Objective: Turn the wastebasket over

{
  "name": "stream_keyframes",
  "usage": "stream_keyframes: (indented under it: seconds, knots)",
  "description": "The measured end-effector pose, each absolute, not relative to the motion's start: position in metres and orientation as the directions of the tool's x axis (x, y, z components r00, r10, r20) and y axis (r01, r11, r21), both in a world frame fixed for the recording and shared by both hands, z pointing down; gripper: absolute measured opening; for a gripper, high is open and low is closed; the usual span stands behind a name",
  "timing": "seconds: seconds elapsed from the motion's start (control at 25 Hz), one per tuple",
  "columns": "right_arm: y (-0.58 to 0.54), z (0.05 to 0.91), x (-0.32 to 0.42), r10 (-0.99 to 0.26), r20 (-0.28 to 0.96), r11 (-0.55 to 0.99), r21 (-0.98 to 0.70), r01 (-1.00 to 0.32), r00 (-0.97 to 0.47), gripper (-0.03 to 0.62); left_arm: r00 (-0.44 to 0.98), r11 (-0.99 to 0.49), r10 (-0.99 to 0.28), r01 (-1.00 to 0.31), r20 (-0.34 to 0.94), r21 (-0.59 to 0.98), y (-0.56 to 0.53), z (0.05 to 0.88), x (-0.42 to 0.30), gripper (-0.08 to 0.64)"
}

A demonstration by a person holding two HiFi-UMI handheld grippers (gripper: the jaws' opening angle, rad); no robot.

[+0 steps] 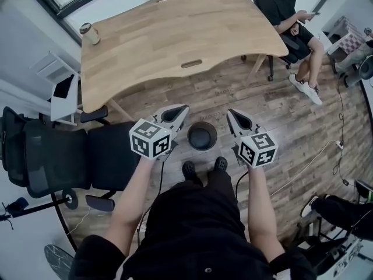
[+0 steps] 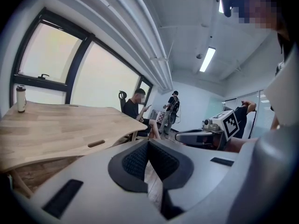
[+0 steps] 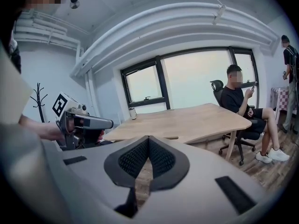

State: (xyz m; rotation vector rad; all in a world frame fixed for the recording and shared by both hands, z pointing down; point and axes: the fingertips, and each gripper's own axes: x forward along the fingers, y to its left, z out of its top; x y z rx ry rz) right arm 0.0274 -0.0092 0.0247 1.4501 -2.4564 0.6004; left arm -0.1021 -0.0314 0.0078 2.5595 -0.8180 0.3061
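your left gripper (image 1: 183,109) and right gripper (image 1: 230,114) are both closed on nothing, side by side at mid-frame; the black wastebasket (image 1: 202,136) stands on the wooden floor (image 1: 280,115) between their tips, just above your shoes (image 1: 188,169), below the desk (image 1: 175,34)

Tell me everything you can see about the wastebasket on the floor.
The wastebasket is small, round and black, seen almost straight from above as a dark disc with a paler ring. It stands on the wooden floor just ahead of the person's shoes, apart from the desk. The left gripper and right gripper flank it without touching. Whether mouth or base faces up is unclear.
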Motion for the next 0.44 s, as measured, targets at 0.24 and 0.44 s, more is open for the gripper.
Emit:
stream_keyframes:
  seconds: [0.24, 0.44]
  knots:
    - [-0.015, 0.015, 0.015, -0.777, 0.395, 0.448, -0.199, -0.872, -0.49, 0.031, 0.804, -0.733, -0.501, -0.591, 0.32, 0.337, -0.034, 0.003, -0.113, 0.014]
    - [-0.018, 0.014, 0.007, -0.779, 0.396, 0.453, -0.18, -0.873, -0.486, 0.031, 0.802, -0.726, -0.509, -0.596, 0.314, 0.343, -0.037, 0.005, -0.124, 0.014]
